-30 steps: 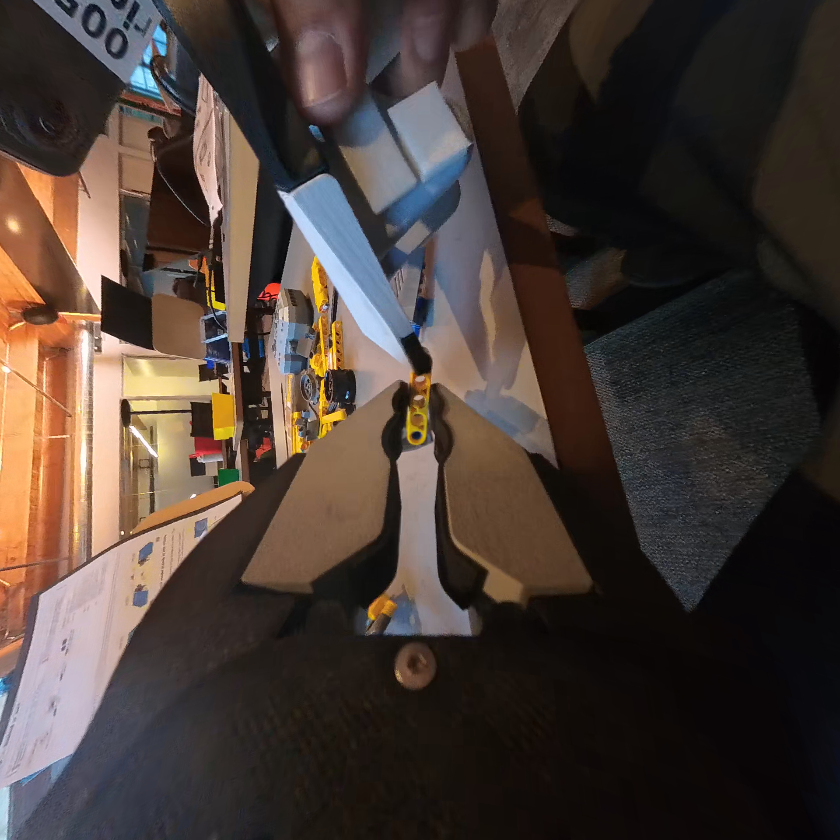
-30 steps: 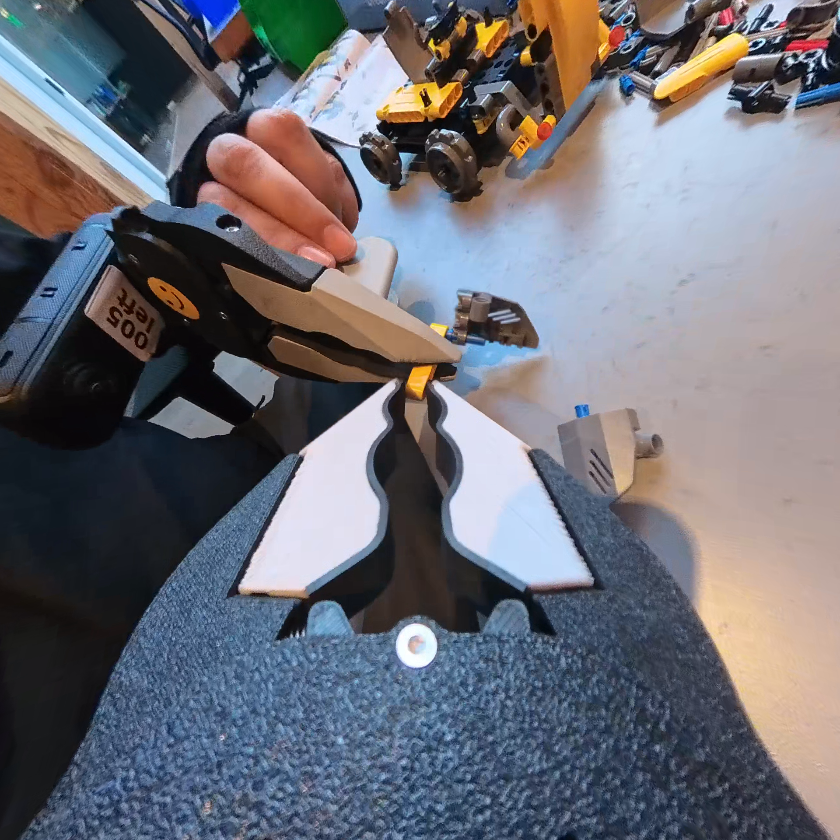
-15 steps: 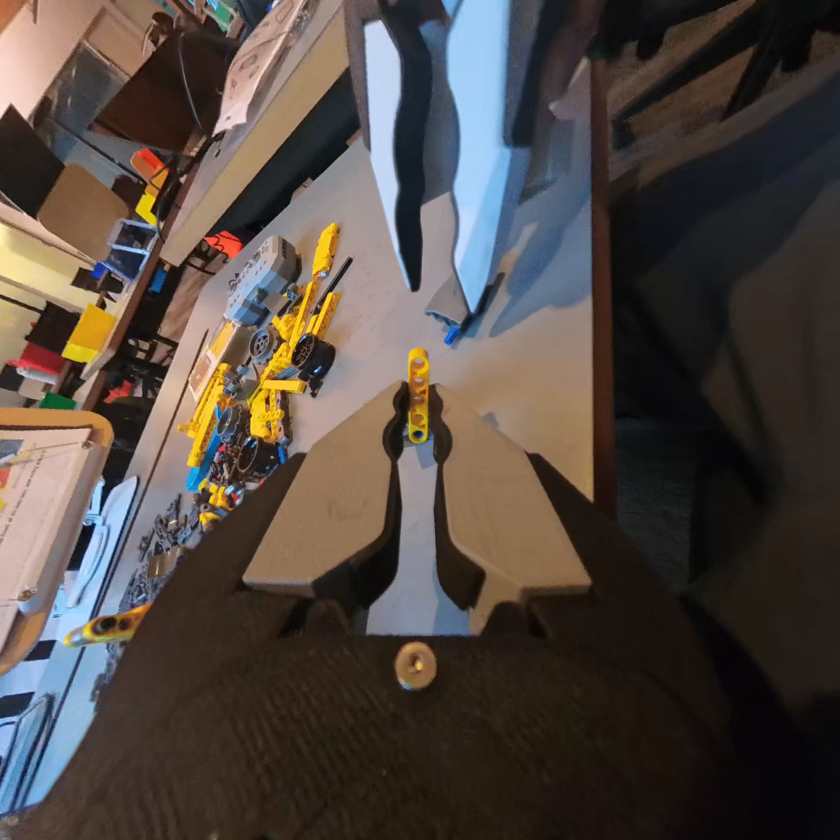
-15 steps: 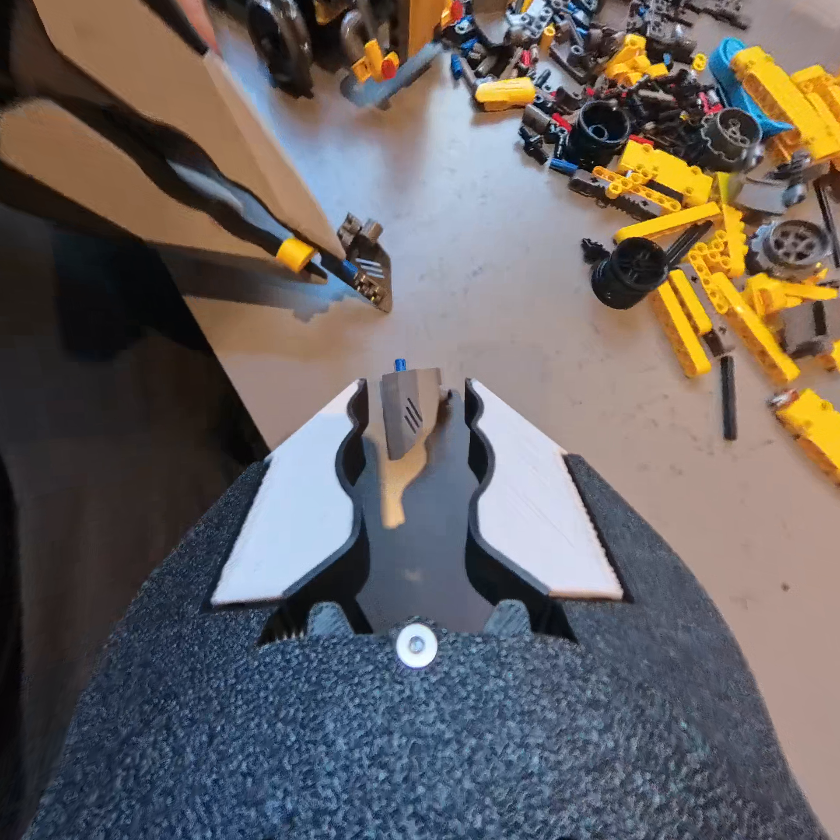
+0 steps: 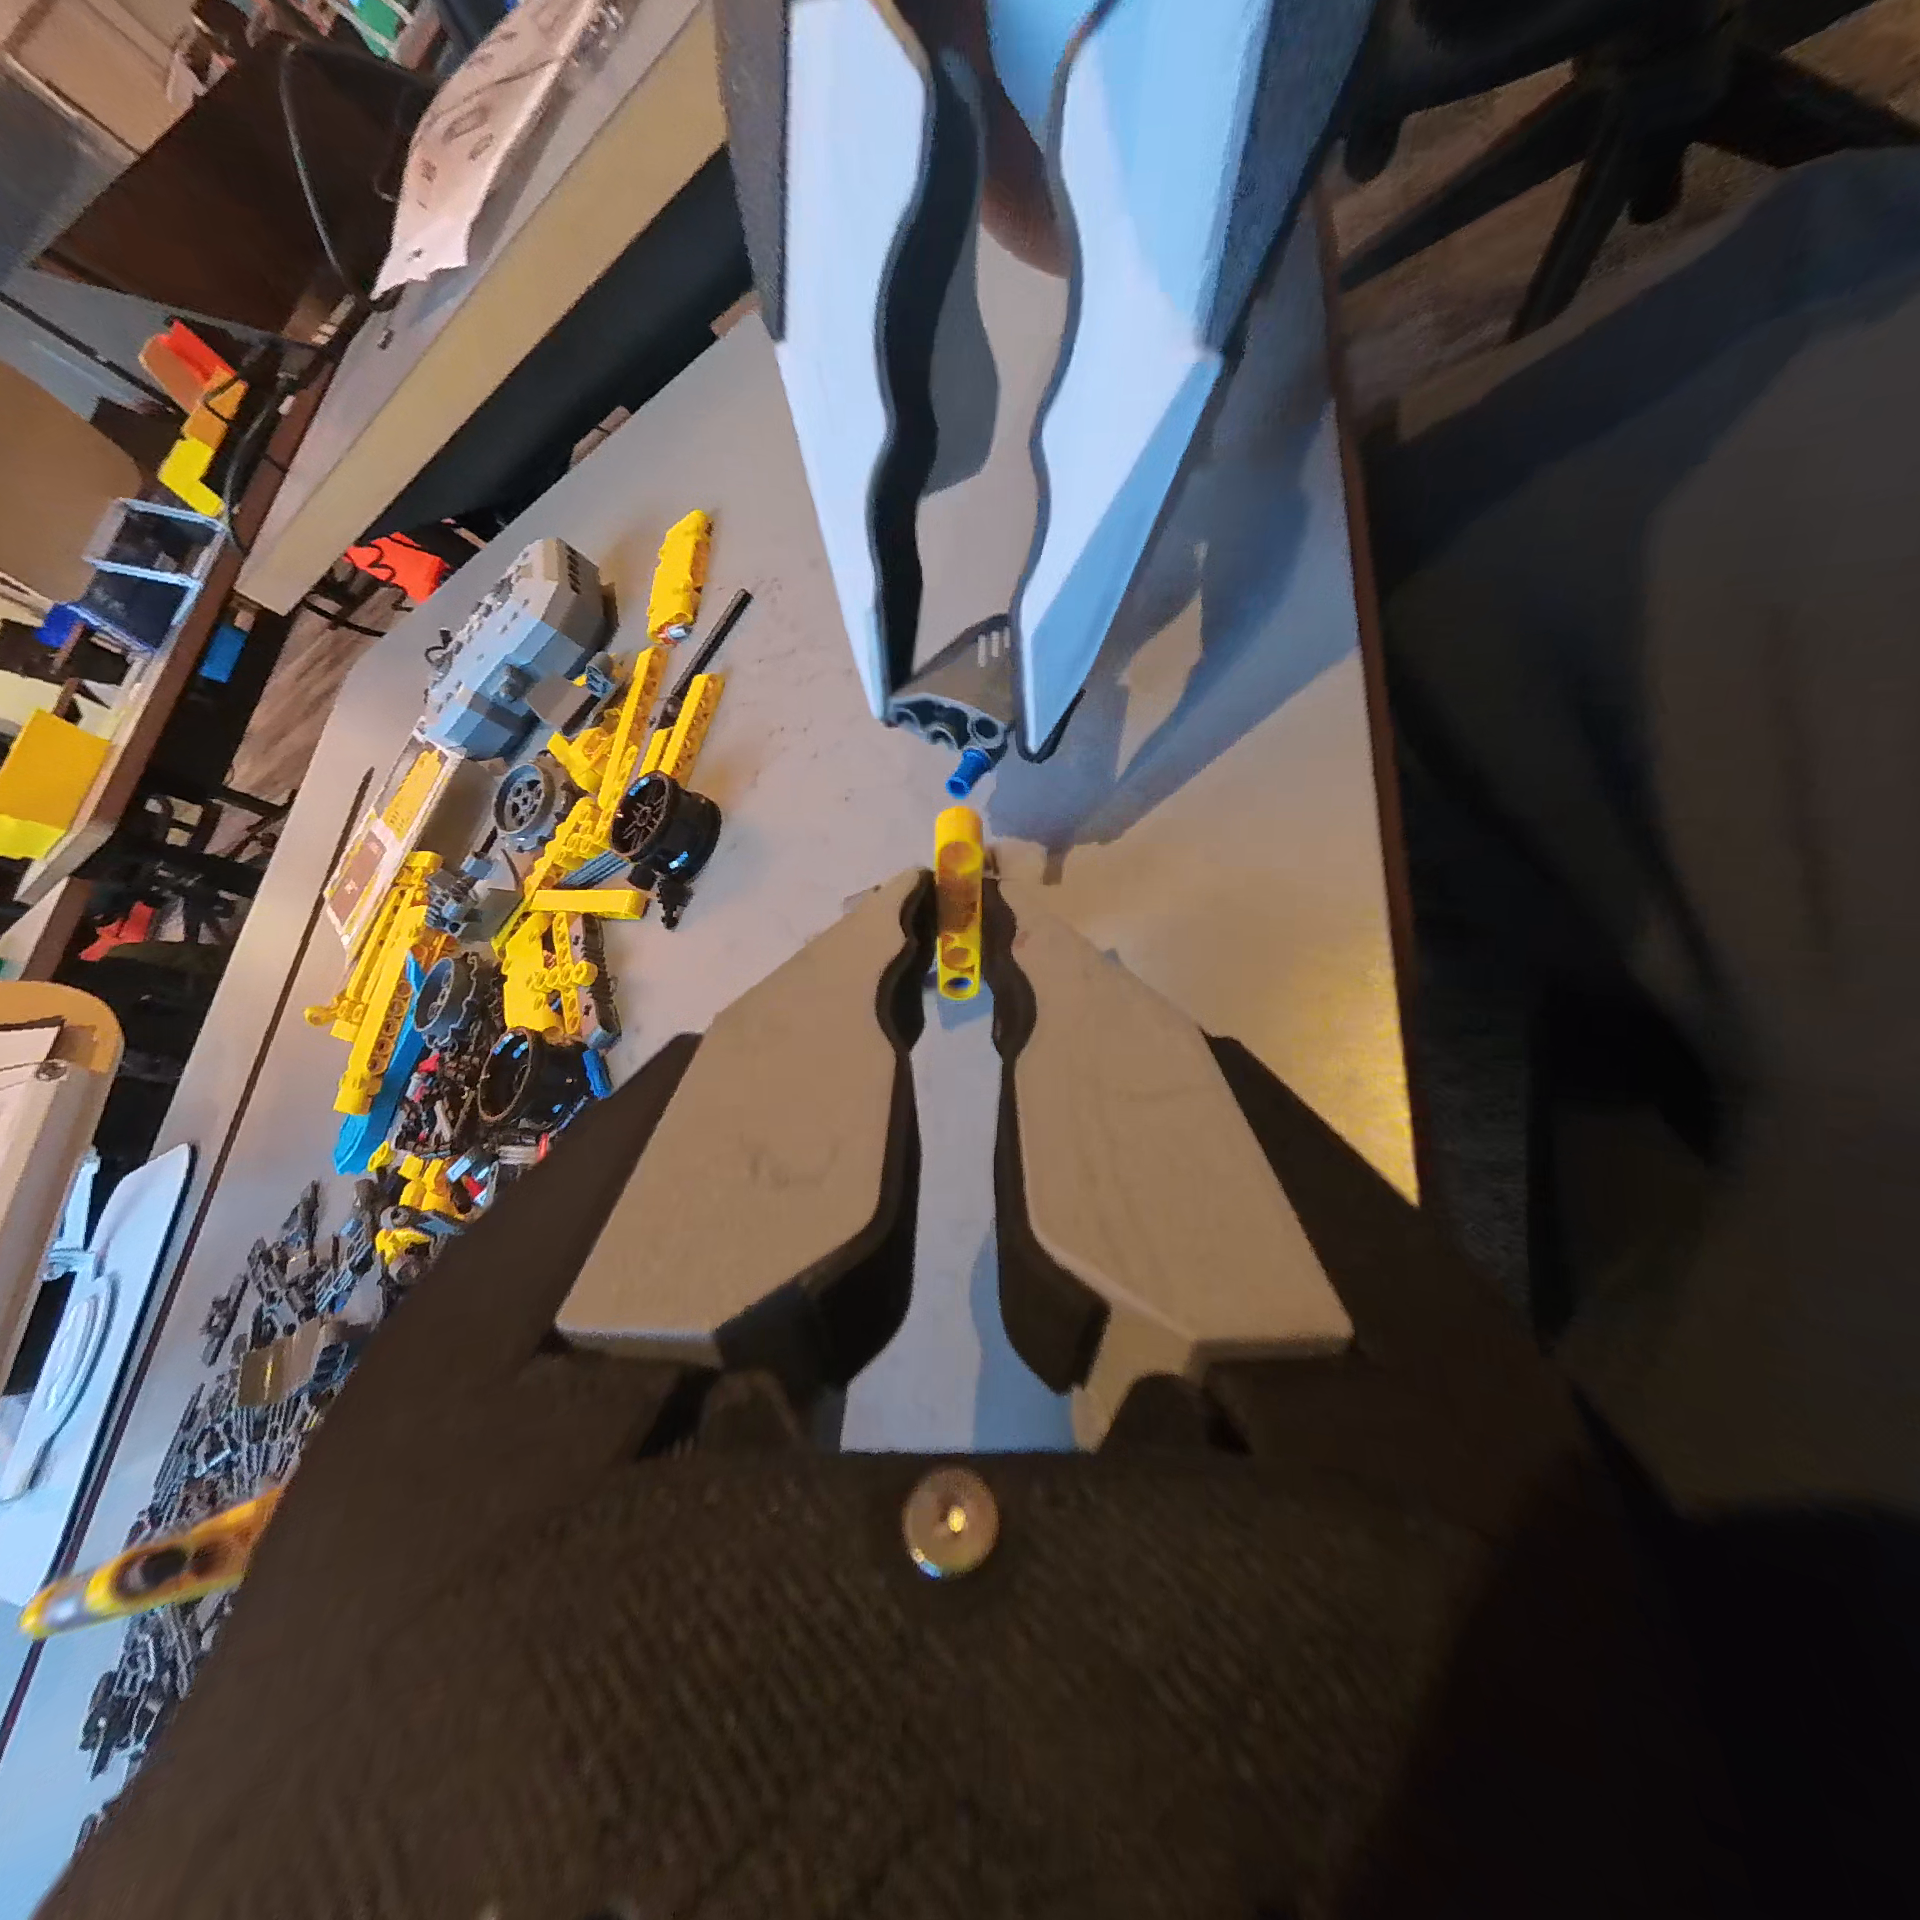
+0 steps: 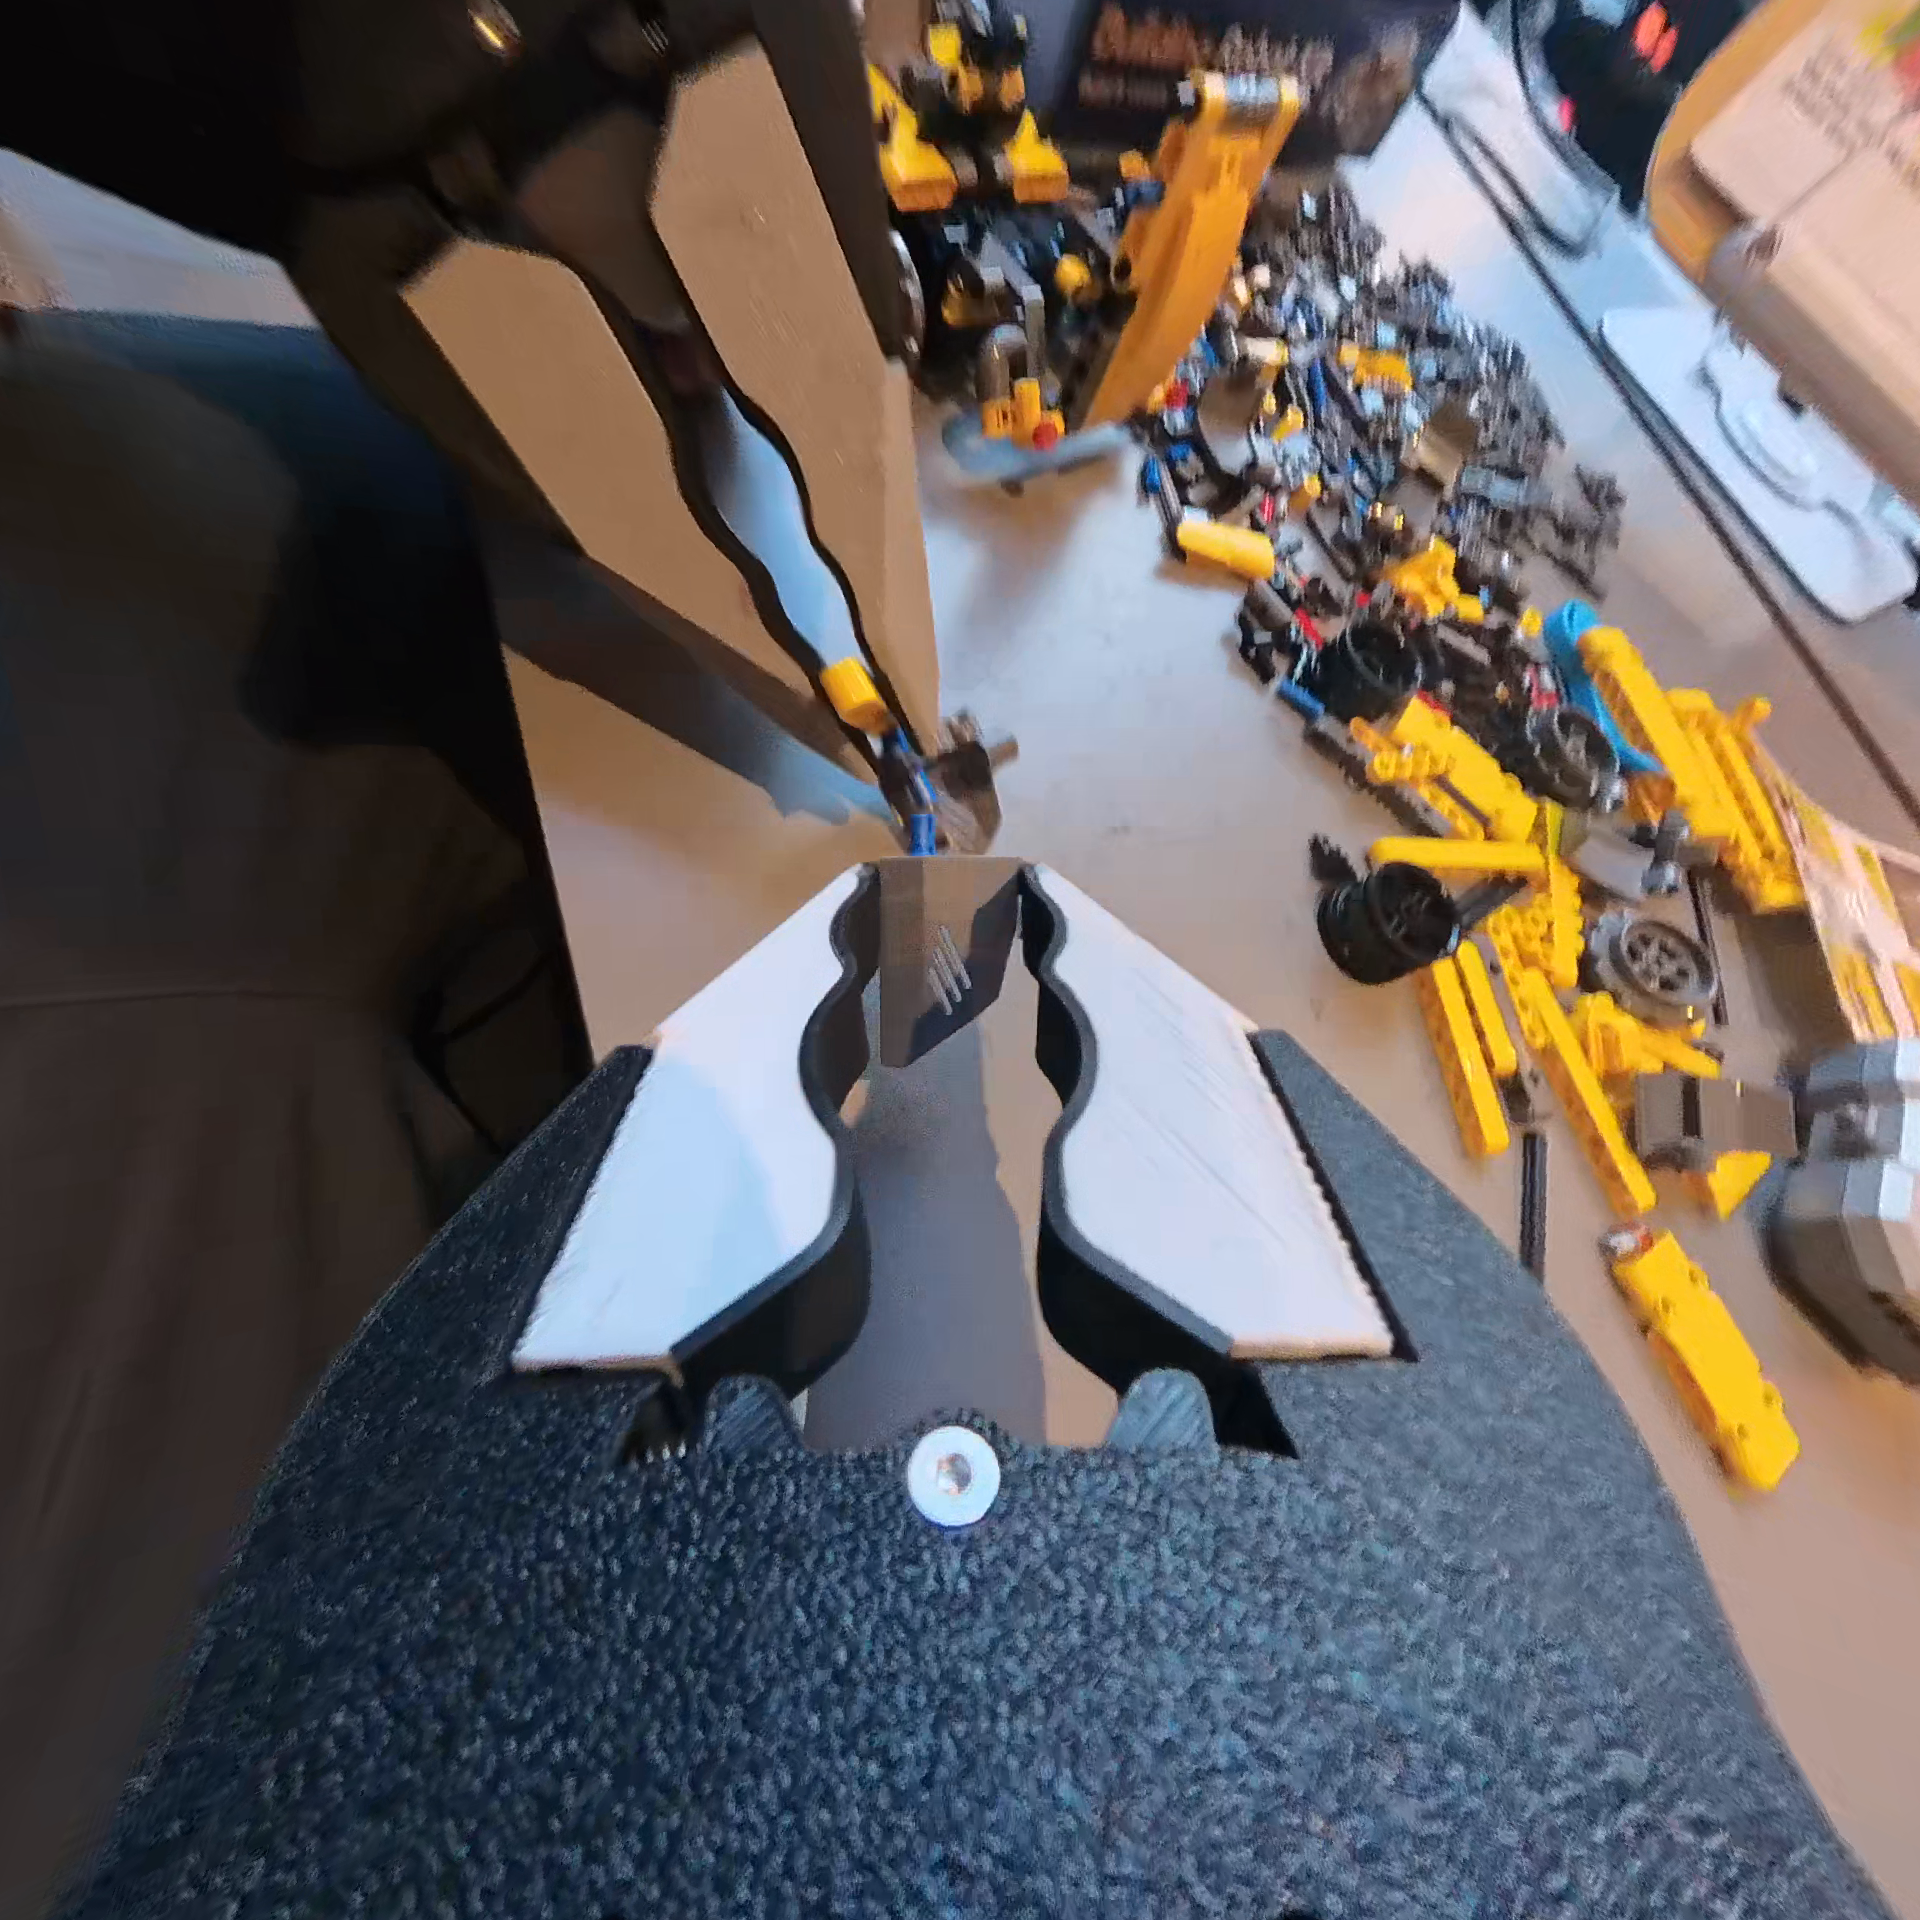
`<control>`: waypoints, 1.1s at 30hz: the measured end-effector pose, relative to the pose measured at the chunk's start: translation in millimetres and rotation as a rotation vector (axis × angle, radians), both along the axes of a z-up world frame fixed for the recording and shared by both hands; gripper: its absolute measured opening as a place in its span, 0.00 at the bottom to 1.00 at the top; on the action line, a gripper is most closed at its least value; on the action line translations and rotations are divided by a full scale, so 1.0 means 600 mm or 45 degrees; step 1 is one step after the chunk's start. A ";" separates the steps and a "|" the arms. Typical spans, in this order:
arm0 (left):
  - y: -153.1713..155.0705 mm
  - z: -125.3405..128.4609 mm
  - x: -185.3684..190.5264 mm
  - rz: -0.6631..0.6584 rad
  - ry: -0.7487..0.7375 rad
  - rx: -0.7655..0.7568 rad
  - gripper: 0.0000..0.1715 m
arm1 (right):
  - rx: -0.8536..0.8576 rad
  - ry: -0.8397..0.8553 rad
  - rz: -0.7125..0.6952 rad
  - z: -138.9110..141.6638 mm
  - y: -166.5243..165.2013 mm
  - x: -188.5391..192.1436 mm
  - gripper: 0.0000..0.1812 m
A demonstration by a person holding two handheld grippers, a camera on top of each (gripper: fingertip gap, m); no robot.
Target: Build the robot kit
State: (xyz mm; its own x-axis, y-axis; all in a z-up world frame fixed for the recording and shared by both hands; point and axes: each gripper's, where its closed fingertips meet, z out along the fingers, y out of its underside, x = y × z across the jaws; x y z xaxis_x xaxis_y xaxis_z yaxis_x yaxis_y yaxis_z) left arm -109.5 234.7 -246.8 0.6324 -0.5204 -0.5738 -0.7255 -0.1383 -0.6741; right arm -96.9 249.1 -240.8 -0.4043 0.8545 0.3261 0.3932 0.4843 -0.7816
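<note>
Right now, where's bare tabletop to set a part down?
Bare grey tabletop runs between the two grippers' tips and the yellow-and-black brick pile, and along the near table edge. Beyond the pile it is crowded.

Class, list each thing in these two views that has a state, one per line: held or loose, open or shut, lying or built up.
Left tongs: shut on the yellow beam.
Yellow beam: held upright, its top end free.
Right tongs: shut on the grey panel.
Grey panel: held, its blue pin pointing at the beam.
Black wheel: loose on the table.
Brick pile: loose, scattered.
</note>
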 end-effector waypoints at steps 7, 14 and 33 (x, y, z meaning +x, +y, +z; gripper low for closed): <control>0.020 -0.017 -0.018 0.034 0.163 0.026 0.04 | 0.095 0.054 0.076 -0.007 0.008 -0.008 0.15; 0.023 -0.013 -0.024 0.106 0.134 0.027 0.04 | 0.198 0.058 0.045 -0.016 0.019 -0.007 0.15; -0.038 0.041 -0.004 0.285 -0.199 -0.272 0.25 | -0.059 0.190 0.093 0.052 -0.013 0.010 0.15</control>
State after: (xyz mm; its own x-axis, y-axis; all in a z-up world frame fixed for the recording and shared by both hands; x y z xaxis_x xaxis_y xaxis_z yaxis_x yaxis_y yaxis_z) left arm -111.6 212.1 -222.5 0.8159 -0.4569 -0.3544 -0.5518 -0.4322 -0.7133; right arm -90.8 241.5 -209.4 -0.4158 0.8402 0.3482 0.2360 0.4694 -0.8508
